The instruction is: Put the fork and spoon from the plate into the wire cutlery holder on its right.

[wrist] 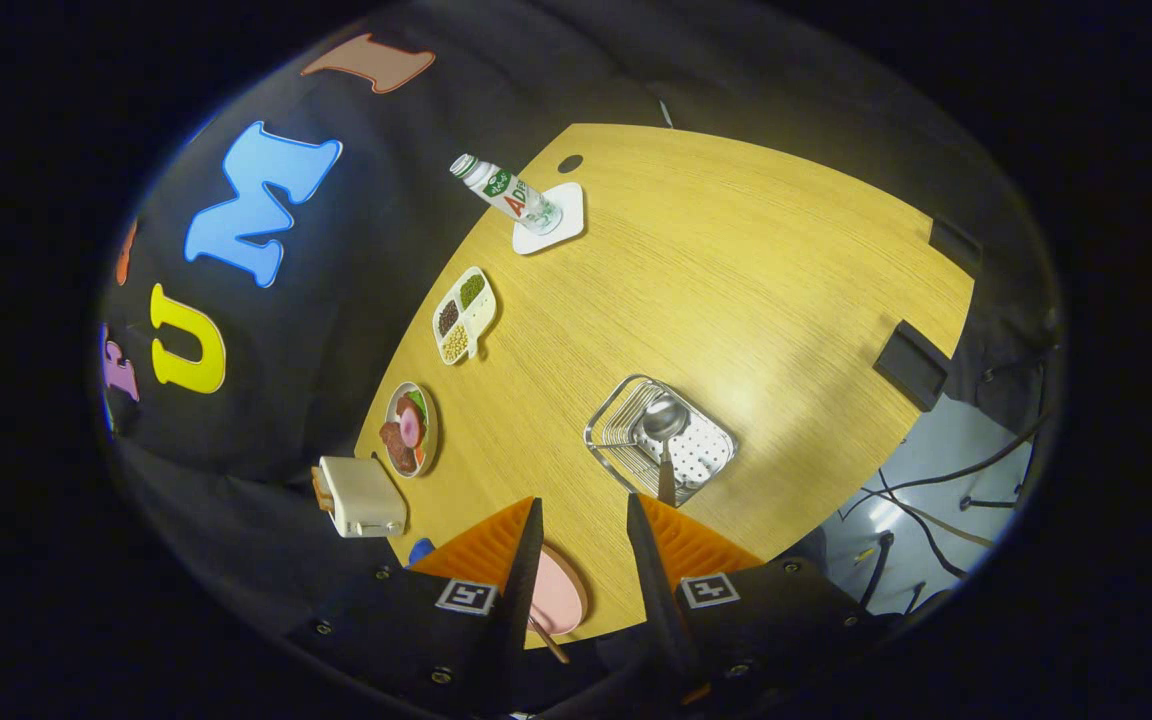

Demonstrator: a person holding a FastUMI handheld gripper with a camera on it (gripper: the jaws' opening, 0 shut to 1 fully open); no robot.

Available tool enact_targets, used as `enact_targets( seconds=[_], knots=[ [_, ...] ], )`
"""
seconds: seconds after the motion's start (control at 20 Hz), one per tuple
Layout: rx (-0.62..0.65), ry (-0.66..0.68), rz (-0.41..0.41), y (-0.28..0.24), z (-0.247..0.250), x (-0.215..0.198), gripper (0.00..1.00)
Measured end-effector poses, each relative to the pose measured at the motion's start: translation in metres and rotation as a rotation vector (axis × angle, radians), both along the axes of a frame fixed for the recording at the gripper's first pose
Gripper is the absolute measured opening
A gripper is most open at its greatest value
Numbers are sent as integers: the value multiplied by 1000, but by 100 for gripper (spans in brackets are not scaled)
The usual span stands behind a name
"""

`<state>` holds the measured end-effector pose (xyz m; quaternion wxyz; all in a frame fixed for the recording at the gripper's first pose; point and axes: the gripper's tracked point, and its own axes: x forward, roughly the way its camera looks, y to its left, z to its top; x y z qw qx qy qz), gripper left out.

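We held claw spread, empty, above surface. Spoon already lay in wire holder just ahead. Pink plate sat between fingers, thin handle, likely fork, at its rim. Best approach: descend low, pinch handle mid-length.

The pink plate lies partly behind the left finger of the gripper, its near side hidden; a thin handle pokes out at the plate's near rim, too little of it showing to tell fork from spoon; the spoon in the wire holder has its handle end covered by the right finger; a blue thing beside the toaster is mostly hidden by the gripper body; the foods in the divided dish are too small to name.
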<state>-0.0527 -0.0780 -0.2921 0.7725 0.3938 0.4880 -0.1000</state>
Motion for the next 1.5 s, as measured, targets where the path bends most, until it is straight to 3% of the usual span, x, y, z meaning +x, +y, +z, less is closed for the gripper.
enact_targets(
  seconds=[1.1, 1.5],
  knots=[
    [81, 76, 273, 125, -22, -23, 52],
    [109, 143, 434, 188, -40, -46, 52]
  ],
)
